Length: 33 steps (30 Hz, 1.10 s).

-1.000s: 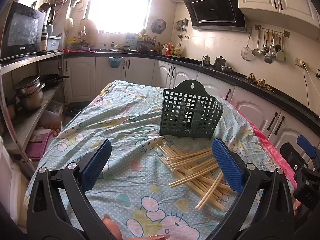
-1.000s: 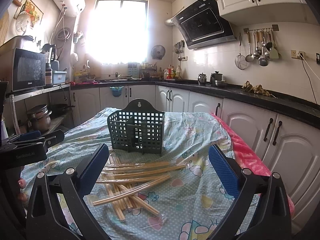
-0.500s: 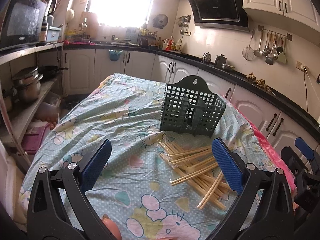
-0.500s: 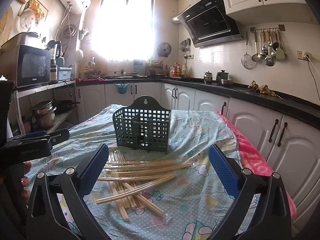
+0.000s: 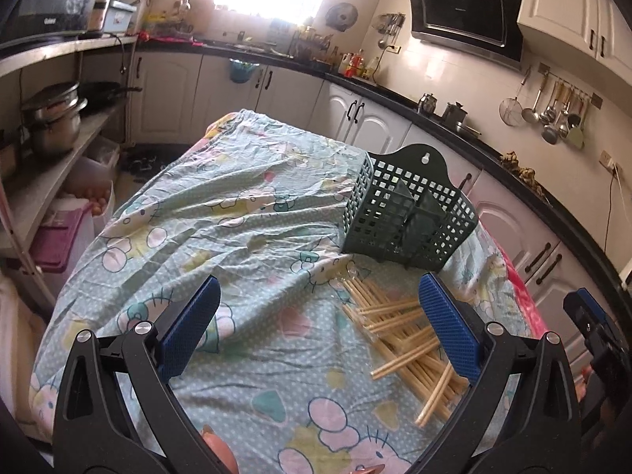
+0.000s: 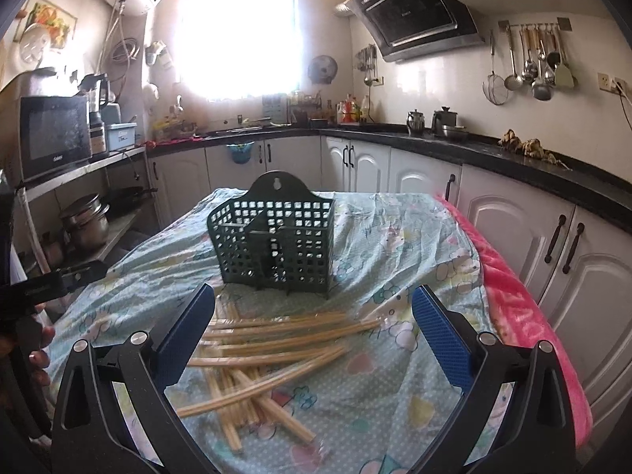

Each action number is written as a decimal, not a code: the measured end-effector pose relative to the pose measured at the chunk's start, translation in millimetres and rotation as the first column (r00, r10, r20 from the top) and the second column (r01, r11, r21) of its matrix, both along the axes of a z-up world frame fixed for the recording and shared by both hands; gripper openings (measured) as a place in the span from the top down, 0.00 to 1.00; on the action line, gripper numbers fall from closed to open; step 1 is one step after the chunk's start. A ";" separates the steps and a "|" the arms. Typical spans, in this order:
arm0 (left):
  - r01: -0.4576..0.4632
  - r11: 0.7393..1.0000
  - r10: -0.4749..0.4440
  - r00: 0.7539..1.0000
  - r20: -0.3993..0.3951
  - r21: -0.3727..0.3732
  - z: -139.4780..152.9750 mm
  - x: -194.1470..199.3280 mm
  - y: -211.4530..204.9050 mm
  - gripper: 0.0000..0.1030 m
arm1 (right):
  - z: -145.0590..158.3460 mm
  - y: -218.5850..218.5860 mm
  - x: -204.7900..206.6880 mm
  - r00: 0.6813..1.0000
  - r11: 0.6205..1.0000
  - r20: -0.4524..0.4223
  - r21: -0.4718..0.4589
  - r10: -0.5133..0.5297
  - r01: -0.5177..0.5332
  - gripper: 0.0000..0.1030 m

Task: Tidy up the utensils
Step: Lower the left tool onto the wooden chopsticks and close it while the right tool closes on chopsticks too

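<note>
A dark green plastic basket of square mesh, with an arched hanging tab, stood upright on the cartoon-print cloth covering the tabletop. Pale wooden chopsticks lay crisscrossed just before it. Both left tongs and right tongs, with blue ribbed pads, gaped wide, gripping nothing.

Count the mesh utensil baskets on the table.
1: the green basket stands upright on the cloth, just beyond the loose chopsticks. Part of the table is hidden, so another may be unseen.
</note>
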<state>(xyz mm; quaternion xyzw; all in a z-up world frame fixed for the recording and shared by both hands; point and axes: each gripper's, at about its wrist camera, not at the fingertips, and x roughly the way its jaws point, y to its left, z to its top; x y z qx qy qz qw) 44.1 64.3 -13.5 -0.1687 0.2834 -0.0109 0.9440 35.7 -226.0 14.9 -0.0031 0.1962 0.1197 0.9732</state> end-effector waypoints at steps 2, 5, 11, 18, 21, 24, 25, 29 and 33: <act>0.006 1.000 -0.006 1.000 -0.009 -0.018 0.9 8.1 4.5 0.10 | 2.6 -2.8 13.5 1.000 1.000 -0.022 -0.005 -0.001 0.001 0.06; 0.032 0.999 -0.034 0.999 -0.027 -0.043 0.8 23.3 6.2 0.10 | 1.6 -7.4 34.4 0.998 1.000 -0.066 -0.015 -0.004 0.003 0.06; 0.122 0.988 -0.131 0.986 -0.098 -0.096 -11.9 54.9 -4.2 0.18 | -12.8 -15.5 69.5 0.987 0.999 -0.162 -0.035 -0.003 -0.003 0.06; 0.214 0.962 -0.250 0.942 -0.224 -0.172 -46.8 75.5 -24.2 0.52 | -41.2 -26.6 98.1 0.964 0.999 -0.264 -0.050 -0.026 0.013 0.12; 0.233 0.951 -0.281 0.925 -0.256 -0.201 -59.6 81.1 -29.8 0.63 | -53.2 -33.3 107.4 0.947 0.999 -0.319 -0.035 -0.029 0.019 0.22; 0.240 0.945 -0.297 0.912 -0.281 -0.220 -67.6 86.5 -33.1 0.68 | -64.6 -40.1 116.8 0.926 0.999 -0.375 -0.013 -0.036 0.033 0.30; 0.242 0.943 -0.303 0.908 -0.289 -0.227 -70.3 88.5 -34.5 0.69 | -68.0 -41.9 119.4 0.920 0.999 -0.390 -0.007 -0.035 0.035 0.34; 0.240 0.941 -0.307 0.904 -0.299 -0.239 -74.1 95.7 -35.4 0.74 | -81.2 -47.5 131.5 0.895 0.999 -0.446 0.020 -0.021 0.034 0.43; 0.230 0.942 -0.301 0.900 -0.315 -0.244 -78.2 100.2 -35.7 0.74 | -90.7 -51.4 143.9 0.877 0.998 -0.480 0.052 -0.003 0.032 0.51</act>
